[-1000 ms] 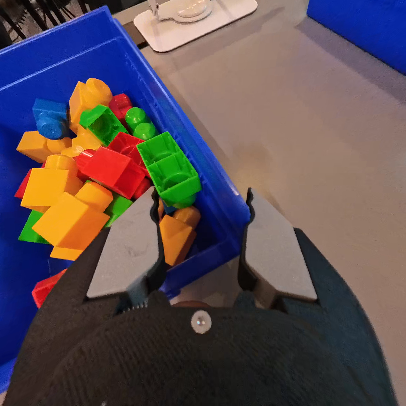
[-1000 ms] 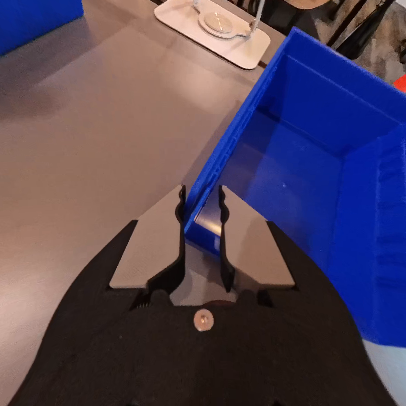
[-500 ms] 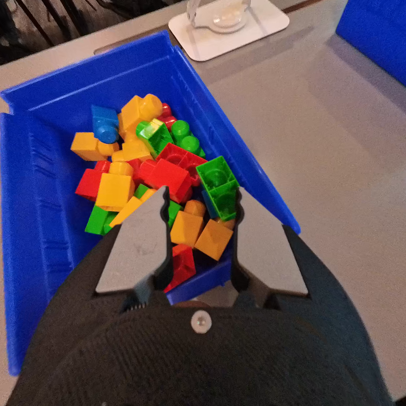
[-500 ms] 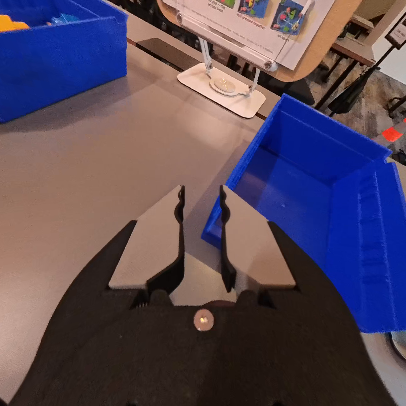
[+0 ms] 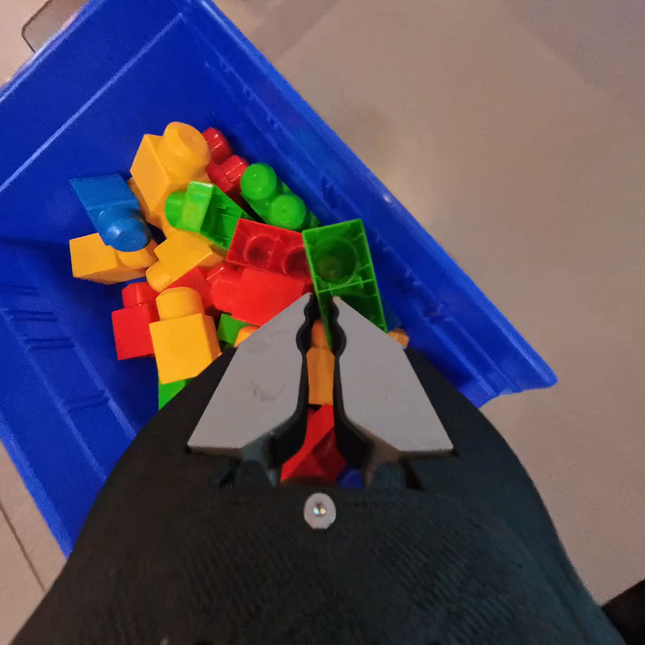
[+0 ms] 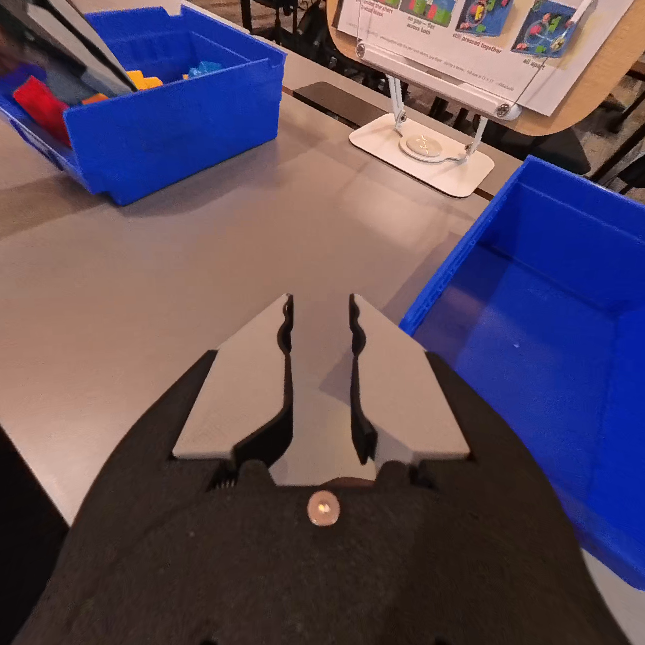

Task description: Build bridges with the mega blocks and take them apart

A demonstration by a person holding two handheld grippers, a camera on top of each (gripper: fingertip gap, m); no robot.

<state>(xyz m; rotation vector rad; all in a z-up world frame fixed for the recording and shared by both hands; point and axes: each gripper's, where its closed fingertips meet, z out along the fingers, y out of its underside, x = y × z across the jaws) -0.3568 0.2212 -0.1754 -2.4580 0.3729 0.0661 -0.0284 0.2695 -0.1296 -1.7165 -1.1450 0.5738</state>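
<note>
The left gripper (image 5: pixel 321 303) pinches only the thin side wall of the upturned green block (image 5: pixel 340 260), at 3 o'clock in the block-filled blue bin (image 5: pixel 436 314). So narrow a hold could let the block twist or slip when lifted. The right gripper (image 6: pixel 321 305) hangs part open and empty over the table (image 6: pixel 174 279), an empty bin (image 6: pixel 544 335) at its 3 o'clock.

A bright blue bin (image 5: pixel 401 223) holds blocks in yellow (image 5: pixel 181 335), red (image 5: pixel 258 293), green (image 5: pixel 340 258) and one blue (image 5: pixel 111 209). The tabletop (image 6: pixel 174 279) is plain grey-beige. A second bin (image 6: pixel 558 349) is the same blue; the stand base (image 6: pixel 419 153) is white.
</note>
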